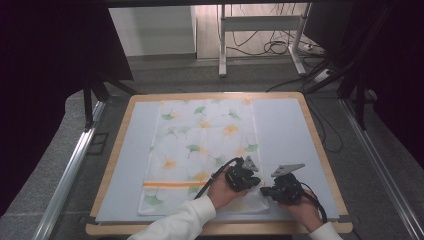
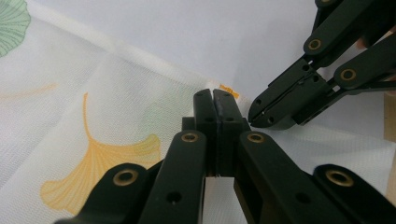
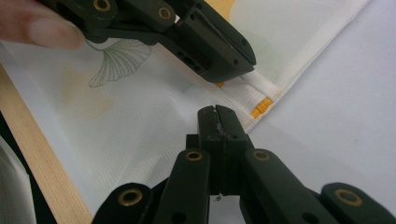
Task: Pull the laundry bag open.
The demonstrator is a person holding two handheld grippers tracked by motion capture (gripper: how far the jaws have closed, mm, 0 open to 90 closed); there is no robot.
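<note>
Both hands' grippers, left gripper (image 1: 248,176) and right gripper (image 1: 272,190), rested with jaws fully closed, holding nothing, at the near right corner of the thin, limp leaf-print cloth (image 1: 205,145), best pinched at its hem.

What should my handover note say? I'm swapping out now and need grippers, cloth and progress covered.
Left gripper: fingers shut, tips on the leaf-print cloth near its near right corner; whether they pinch fabric is unclear.
Right gripper: fingers shut, tips at that corner's hem, nothing visibly held.
Cloth lies flat and spread on the grey mat.
Done: both grippers brought to the corner.
Left: likely grasp the corner and fold.
</note>
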